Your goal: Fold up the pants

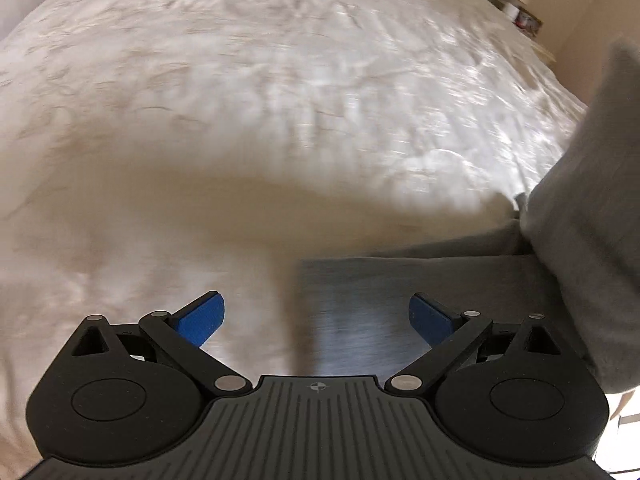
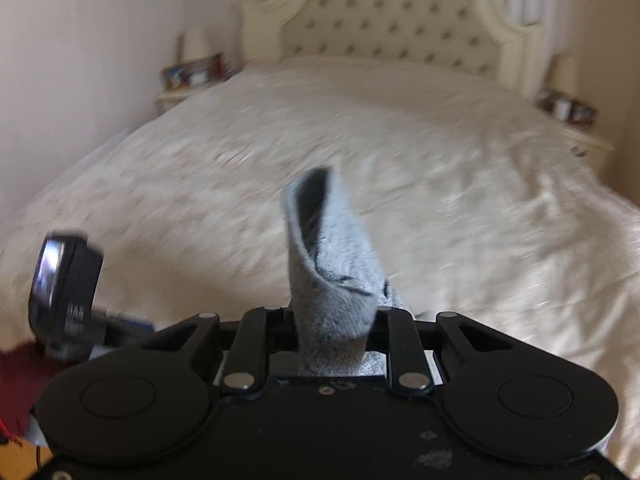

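A: L status?
B: left hand-held gripper (image 1: 316, 318) wide open, blue pads (image 1: 202, 318) far apart, nothing btwn them. Hovers over the near edge of the bed (image 1: 240, 100), above a flat grey section of the pants (image 1: 400, 300).
A: R?
B: right hand-held gripper (image 2: 334, 320) clamped shut on the pants (image 2: 332, 272). Grey knit fabric bunched btwn the fingers, sticks up past them as a curled fold. Raised above the bed (image 2: 440, 160).
A: where's the rest of the pants?
B: L cam: part lies flat on the bed edge, another part rises along the right side of frame. Both views blurred, can't tell which end is held.
A: bg?
B: tufted headboard (image 2: 400, 24), nightstands (image 2: 176, 98) either side w/ lamps.
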A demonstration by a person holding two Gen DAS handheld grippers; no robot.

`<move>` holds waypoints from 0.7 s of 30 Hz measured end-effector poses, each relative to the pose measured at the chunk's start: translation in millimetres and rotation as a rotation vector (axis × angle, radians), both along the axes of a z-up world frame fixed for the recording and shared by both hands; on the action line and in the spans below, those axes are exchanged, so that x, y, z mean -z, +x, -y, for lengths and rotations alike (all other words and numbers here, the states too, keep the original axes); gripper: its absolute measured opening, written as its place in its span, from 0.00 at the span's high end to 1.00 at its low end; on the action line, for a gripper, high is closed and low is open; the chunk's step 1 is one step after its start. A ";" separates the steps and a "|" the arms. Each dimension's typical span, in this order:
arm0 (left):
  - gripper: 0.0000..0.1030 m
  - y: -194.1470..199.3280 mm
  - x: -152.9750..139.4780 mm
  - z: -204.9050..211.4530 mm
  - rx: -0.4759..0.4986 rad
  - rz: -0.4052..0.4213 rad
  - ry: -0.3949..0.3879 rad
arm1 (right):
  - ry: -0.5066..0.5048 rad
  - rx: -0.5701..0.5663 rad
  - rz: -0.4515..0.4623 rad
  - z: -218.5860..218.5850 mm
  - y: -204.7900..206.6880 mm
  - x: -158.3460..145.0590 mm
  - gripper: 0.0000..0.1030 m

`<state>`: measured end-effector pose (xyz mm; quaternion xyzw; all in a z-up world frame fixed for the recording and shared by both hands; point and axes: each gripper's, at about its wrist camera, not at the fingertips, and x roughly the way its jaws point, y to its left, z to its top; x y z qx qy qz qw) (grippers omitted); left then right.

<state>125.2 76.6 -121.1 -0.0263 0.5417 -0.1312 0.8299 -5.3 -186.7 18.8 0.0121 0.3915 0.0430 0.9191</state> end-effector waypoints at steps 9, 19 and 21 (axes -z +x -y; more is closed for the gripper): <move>0.03 -7.5 -4.1 3.4 0.109 0.021 0.006 | 0.123 0.202 -0.063 26.1 7.6 2.3 0.81; 0.03 -40.2 2.1 136.2 0.338 0.059 0.007 | 0.074 0.446 -0.028 184.1 -25.4 -13.6 0.82; 0.03 -48.0 5.0 166.2 0.371 0.067 0.014 | 0.090 0.475 -0.039 209.4 -31.1 -5.9 0.82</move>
